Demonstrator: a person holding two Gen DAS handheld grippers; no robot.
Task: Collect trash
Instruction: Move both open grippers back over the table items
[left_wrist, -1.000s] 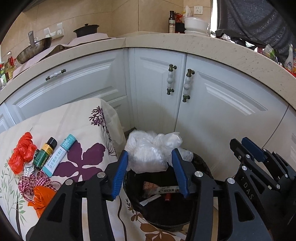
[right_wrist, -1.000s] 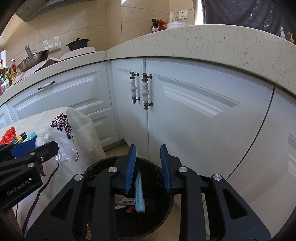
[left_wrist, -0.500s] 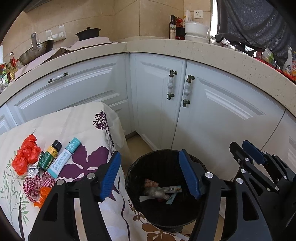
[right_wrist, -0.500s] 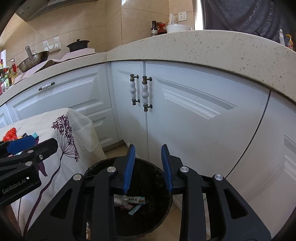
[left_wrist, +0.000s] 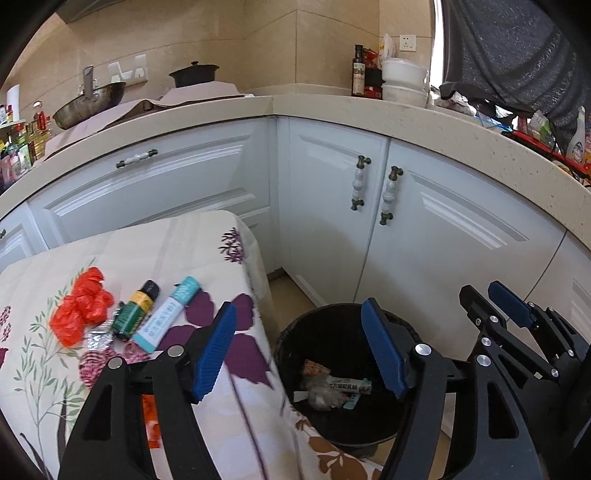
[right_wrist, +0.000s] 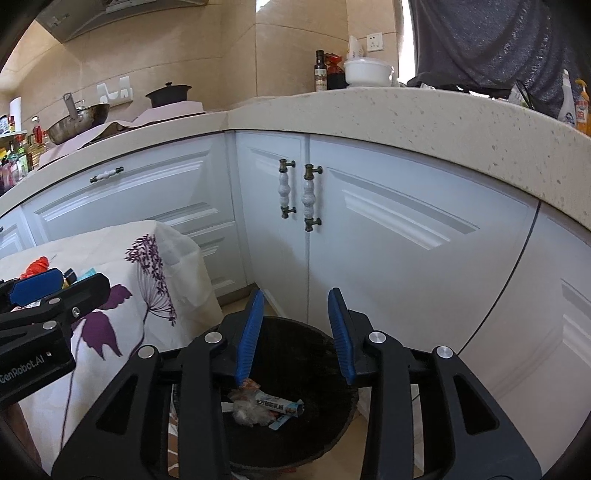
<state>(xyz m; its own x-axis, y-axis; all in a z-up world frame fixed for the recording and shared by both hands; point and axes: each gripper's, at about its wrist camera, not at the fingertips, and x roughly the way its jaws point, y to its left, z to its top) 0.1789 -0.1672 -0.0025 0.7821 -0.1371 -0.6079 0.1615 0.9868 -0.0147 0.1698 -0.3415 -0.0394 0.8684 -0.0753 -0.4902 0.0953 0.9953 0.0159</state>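
The left gripper (left_wrist: 299, 347) has just been opening, jaws spread wide and empty above the black bin (left_wrist: 332, 332); the right gripper (right_wrist: 295, 332) is narrowly parted, empty, over the bin's wrappers (right_wrist: 266, 404). More trash (left_wrist: 81, 306) lies near the table's (left_wrist: 147, 243) near edge

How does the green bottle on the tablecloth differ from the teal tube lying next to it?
The green bottle is dark green with a yellow band and a black cap; the teal tube is pale with a teal end. The bottle is shorter and stubbier, the tube longer and slimmer. Both lie flat, side by side, slanted the same way.
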